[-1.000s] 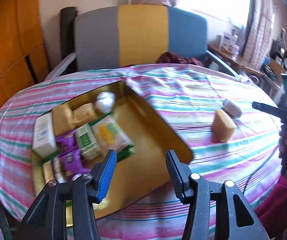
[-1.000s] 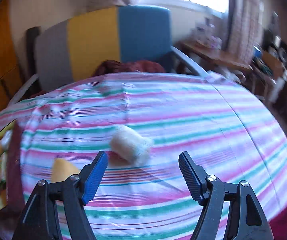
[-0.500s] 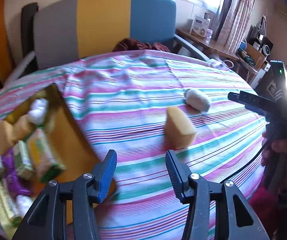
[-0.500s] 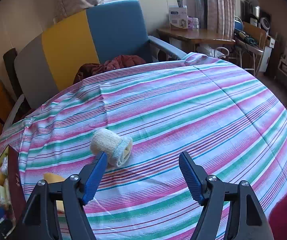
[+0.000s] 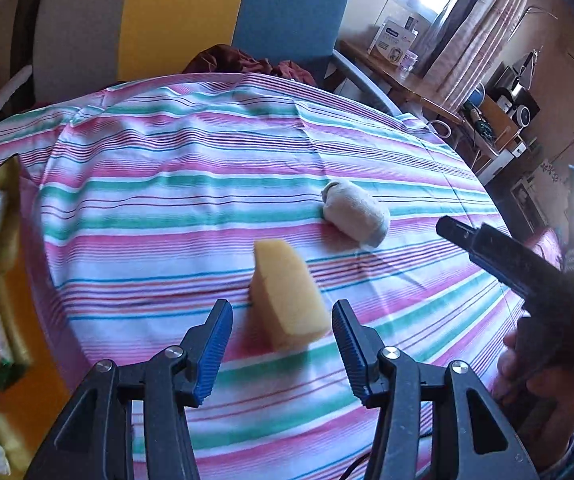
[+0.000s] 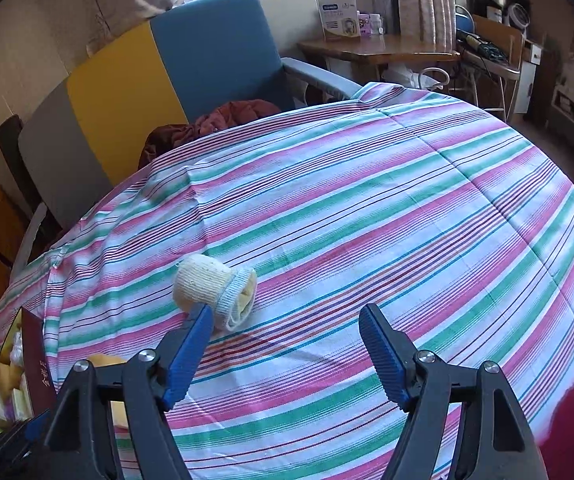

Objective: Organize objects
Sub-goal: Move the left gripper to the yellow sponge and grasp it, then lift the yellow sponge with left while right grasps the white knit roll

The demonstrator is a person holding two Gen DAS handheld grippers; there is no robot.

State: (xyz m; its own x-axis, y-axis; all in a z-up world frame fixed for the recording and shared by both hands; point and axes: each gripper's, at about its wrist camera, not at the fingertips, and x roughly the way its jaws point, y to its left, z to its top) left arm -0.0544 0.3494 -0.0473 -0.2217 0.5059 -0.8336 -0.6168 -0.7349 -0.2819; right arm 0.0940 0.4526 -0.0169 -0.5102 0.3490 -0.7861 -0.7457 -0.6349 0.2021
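Note:
A yellow sponge wedge point(image 5: 287, 292) lies on the striped tablecloth point(image 5: 191, 184), just ahead of and between the fingers of my open, empty left gripper point(image 5: 282, 322). A rolled cream sock point(image 5: 355, 214) lies beyond it; it also shows in the right wrist view point(image 6: 215, 290), just past the left finger point(image 6: 191, 340) of my open, empty right gripper point(image 6: 287, 330). A gold tray point(image 5: 27, 320) with several packets and sponges sits at the left. The right gripper's body point(image 5: 507, 264) shows in the left wrist view.
A grey, yellow and blue armchair point(image 6: 159, 80) with a dark red cloth point(image 6: 215, 120) stands behind the table. A wooden desk point(image 6: 379, 48) with boxes stands at the back right. The tray's edge point(image 6: 35, 364) shows at the right wrist view's lower left.
My left gripper swung right, away from the tray, and closed in on the sponge wedge. My right gripper drew back a little; the sock now sits by its left finger.

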